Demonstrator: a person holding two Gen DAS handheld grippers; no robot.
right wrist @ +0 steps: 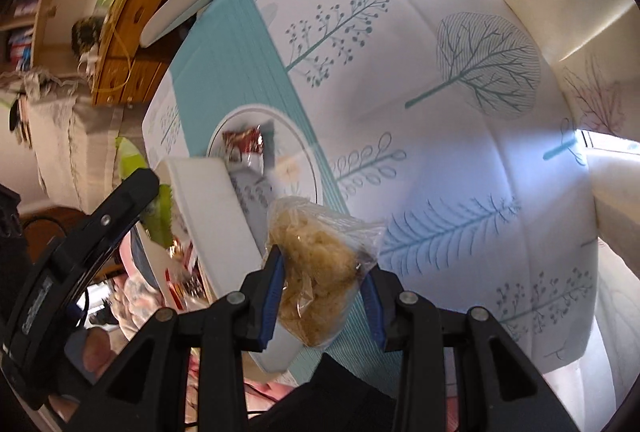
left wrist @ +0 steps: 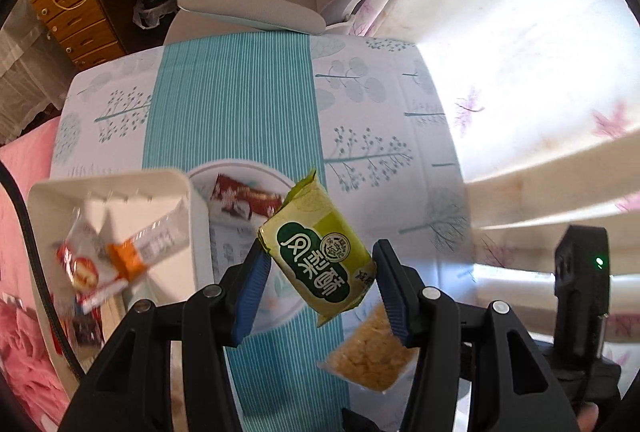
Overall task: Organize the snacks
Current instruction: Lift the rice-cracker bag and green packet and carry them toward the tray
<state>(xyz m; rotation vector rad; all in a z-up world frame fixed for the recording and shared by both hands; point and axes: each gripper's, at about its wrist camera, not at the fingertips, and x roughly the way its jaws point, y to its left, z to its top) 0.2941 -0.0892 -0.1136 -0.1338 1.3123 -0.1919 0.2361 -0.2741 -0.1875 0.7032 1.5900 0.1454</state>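
The left gripper (left wrist: 320,288) has its blue-padded fingers (left wrist: 250,296) clamped on a green snack packet (left wrist: 318,252), held tilted above the table (left wrist: 240,104). The right gripper (right wrist: 322,296) has its fingers (right wrist: 272,296) closed on a clear bag of yellow puffed snacks (right wrist: 316,264), lifted off the table; in the left wrist view the same bag (left wrist: 372,352) hangs just below and right of the green packet. Left of both sits a white tray (left wrist: 108,192) with orange and red wrapped snacks (left wrist: 120,256) lying in it. Just beyond the tray, on the table's teal stripe, is a round plate (left wrist: 256,172) bearing a dark red wrapped snack (left wrist: 244,198). Further off stand a grey chair (left wrist: 248,8) and a wooden set of drawers (left wrist: 80,16).
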